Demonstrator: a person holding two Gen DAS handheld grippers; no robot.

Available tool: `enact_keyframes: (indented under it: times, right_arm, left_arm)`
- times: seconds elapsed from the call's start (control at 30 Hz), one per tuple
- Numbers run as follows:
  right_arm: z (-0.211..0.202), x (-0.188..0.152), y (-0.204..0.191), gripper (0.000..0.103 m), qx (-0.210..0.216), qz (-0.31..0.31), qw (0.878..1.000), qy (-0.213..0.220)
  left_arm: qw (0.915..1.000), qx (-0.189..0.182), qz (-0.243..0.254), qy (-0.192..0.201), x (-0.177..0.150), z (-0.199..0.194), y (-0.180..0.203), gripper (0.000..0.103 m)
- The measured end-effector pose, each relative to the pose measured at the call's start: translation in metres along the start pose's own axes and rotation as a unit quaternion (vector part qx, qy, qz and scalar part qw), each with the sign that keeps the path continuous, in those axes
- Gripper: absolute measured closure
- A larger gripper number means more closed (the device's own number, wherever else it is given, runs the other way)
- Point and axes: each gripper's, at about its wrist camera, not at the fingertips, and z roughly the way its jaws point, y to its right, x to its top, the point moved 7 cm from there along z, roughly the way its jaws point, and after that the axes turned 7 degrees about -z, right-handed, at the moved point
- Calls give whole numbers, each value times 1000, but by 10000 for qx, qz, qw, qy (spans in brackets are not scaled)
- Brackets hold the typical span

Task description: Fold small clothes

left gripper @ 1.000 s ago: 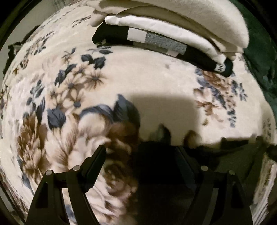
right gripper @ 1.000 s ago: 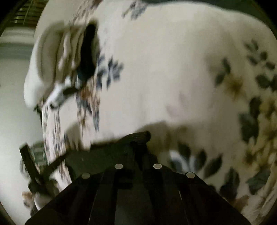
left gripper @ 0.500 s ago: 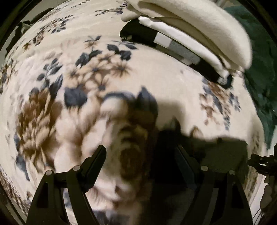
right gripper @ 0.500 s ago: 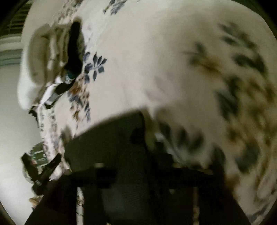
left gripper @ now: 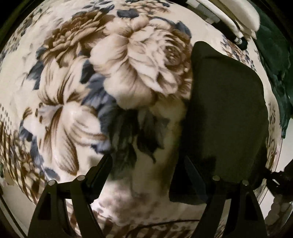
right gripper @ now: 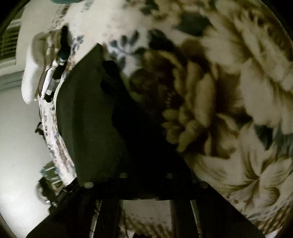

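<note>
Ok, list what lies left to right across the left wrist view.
Left gripper open at the bottom → floral blanket → dark cloth → folded stack at the top right → green fabric.

Blanket (left gripper: pixel 60 113): cream w/ brown + blue-grey floral print. Garment (left gripper: pixel 225 109): plain black. Folded stack (left gripper: pixel 243 16): cream/white on top, black-white-grey piece beneath. Dark green cloth (left gripper: pixel 274 60) at right edge. Fingers (left gripper: pixel 99 174) black.
</note>
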Motion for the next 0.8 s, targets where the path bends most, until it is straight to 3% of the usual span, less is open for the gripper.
enact_keyframes:
  times: [0.23,0.43,0.5,0.6,0.7,0.8]
  right_arm:
    - [-41,-20,-8,97,-208,157,9985,488]
    - [-14,-28,32,100,-958,291,9950,52]
    - [-4,-32,39,100,-810,498,9954,-127]
    - [-15,-28,33,100,-556,492,9972,-30]
    - [-25,-28,31,91,-137,720,9973,-53]
    - [-29,-30,34,55,21,936,9956,-77]
  left_arm:
    - [9991,65,387,190,2,-12,22,23]
    - [9994,-42,343,101,2,-4,27,23]
    - [9994,-69,322,58,8,1,26,23]
    - [9994,-107,330,89,10,1,29,23]
    - [9994,-155,283,77,7,1,28,23]
    - [9996,-226,185,40,5,4,26,23]
